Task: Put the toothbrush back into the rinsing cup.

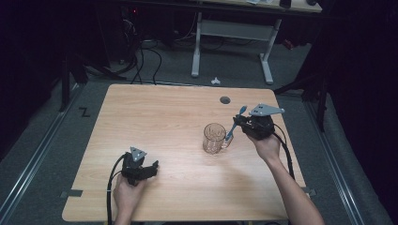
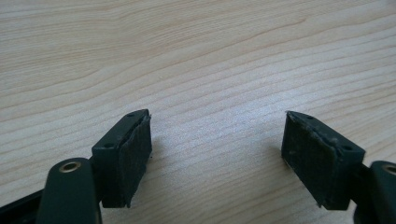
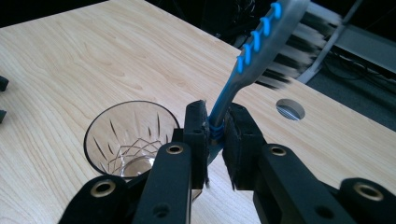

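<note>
Your right hand-held gripper [image 3: 215, 128] is pinching the toothbrush [image 3: 261, 44] low on its blue handle, with the bristled head sticking up and away beyond the jaws. The toothbrush is looking light and stiff, but its handle is smooth and narrow, so it is likely to pivot between the pads; a hold nearer the middle would probably be steadier. Just below and beside the jaws, the glass [image 3: 126, 137] is standing upright on the worktop [image 3: 93, 56]; it is probably fragile and tippy, so be lowering gently. Your left hand-held gripper [image 2: 217, 154], well apart, is resting with jaws spread over bare wood.
</note>
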`<action>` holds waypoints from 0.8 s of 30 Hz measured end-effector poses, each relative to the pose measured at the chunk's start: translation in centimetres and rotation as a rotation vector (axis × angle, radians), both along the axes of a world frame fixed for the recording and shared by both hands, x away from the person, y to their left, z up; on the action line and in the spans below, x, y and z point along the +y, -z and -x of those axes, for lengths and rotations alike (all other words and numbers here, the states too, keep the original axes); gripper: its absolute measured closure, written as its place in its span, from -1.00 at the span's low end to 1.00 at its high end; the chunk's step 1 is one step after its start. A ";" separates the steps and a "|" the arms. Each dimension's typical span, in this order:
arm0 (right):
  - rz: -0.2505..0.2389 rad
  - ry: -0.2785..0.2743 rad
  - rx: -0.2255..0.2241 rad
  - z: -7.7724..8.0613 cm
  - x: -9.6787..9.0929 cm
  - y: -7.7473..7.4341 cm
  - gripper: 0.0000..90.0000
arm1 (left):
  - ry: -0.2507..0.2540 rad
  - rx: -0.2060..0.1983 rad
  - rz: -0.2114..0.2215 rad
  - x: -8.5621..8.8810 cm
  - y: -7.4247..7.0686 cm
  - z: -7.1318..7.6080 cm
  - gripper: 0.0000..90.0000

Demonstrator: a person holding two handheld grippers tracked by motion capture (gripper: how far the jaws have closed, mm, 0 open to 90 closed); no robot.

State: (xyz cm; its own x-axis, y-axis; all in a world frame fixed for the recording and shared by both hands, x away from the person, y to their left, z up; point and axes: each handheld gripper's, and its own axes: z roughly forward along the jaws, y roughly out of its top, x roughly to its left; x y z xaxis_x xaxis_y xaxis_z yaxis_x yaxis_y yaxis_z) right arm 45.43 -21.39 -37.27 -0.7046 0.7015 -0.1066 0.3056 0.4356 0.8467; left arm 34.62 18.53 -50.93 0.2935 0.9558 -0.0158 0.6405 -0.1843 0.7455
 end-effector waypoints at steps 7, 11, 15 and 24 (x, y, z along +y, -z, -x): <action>0.008 -0.002 0.008 0.1 0.1 0.5 0.78 | 0.000 0.000 0.000 0.0 0.0 0.0 -0.45; 0.024 -0.005 -0.003 0.3 0.3 0.6 0.78 | 0.000 0.000 0.000 0.0 0.0 0.0 -0.45; 0.037 -0.006 -0.007 0.4 0.5 0.9 0.78 | 0.000 0.000 0.000 0.0 0.0 0.0 -0.45; 0.057 -0.007 -0.009 0.5 0.7 1.4 0.78 | 0.000 0.000 0.000 0.0 0.0 0.0 -0.45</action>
State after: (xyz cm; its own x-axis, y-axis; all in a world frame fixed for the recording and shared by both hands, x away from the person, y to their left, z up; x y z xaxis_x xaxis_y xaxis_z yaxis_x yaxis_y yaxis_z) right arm 44.95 -20.67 -38.65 -0.7080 0.6895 -0.1529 0.2949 0.4854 0.8230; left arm 34.62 18.53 -50.93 0.2933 0.9559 -0.0160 0.6405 -0.1841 0.7456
